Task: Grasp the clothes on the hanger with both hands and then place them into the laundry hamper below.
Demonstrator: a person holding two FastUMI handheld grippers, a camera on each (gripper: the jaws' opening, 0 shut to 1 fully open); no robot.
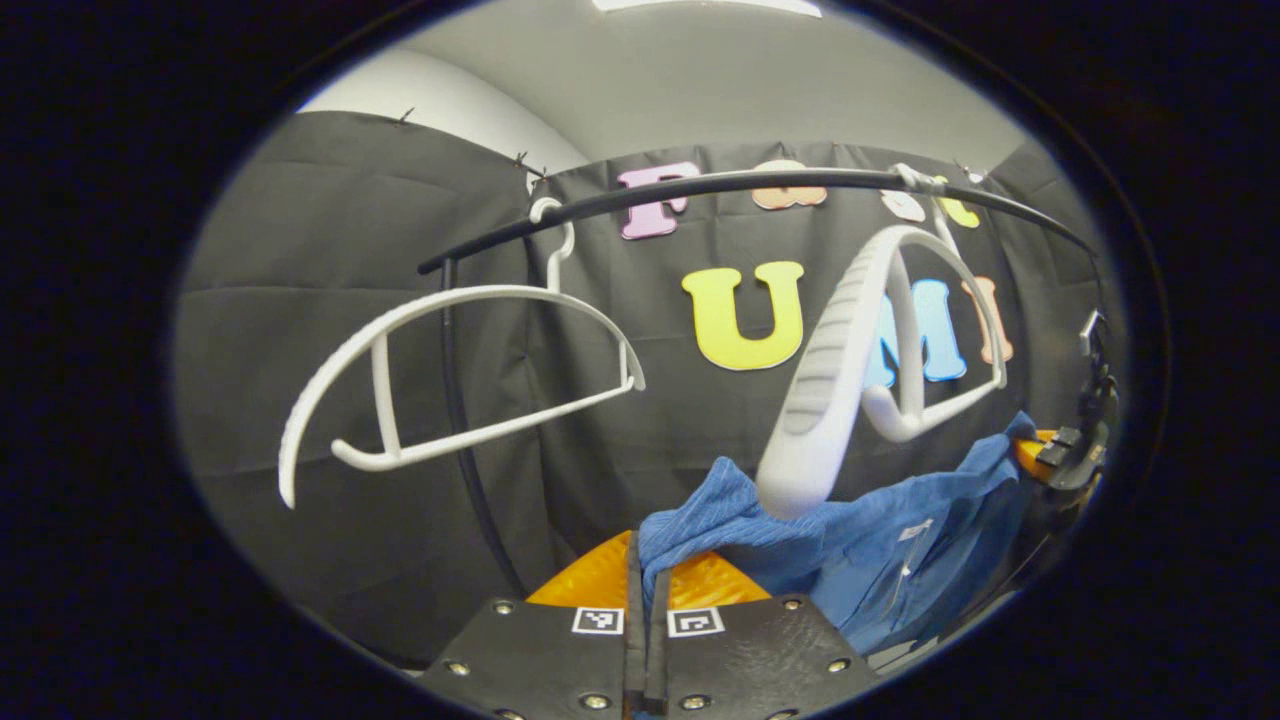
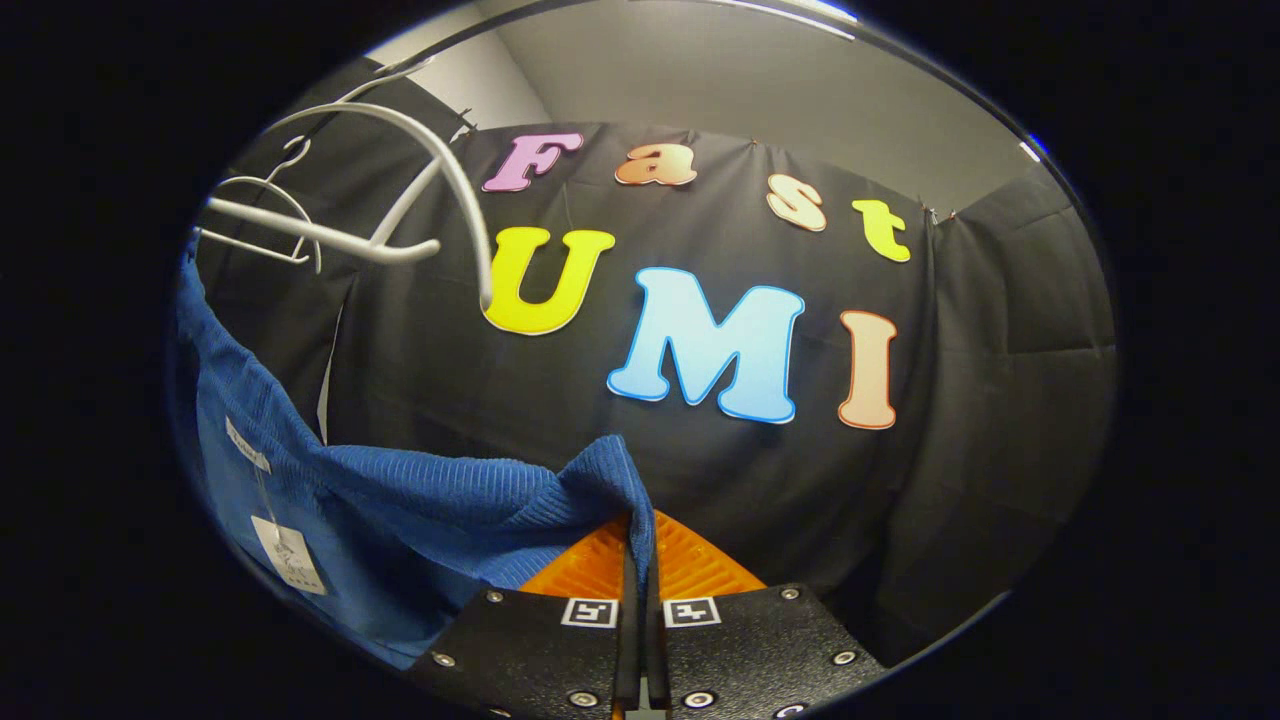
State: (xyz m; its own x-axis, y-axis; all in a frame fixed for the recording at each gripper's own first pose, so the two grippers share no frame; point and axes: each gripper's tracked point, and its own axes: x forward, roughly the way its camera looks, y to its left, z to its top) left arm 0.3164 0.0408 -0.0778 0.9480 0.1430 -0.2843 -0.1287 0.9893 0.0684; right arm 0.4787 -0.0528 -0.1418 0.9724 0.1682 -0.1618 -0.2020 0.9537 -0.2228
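A blue ribbed garment hangs stretched between my two grippers, just under a bare white hanger that swings tilted on the black rail. My left gripper is shut on one corner of the cloth. In the left gripper view the other gripper shows at the far right, holding the garment's other end. In the right gripper view my right gripper is shut on a fold of the blue garment, which sags away to the left with a paper tag on it. The white hanger sits up left.
A second empty white hanger hangs on the rail to the left in the left gripper view, beside the rack's black upright pole. Black cloth walls close in behind and on both sides.
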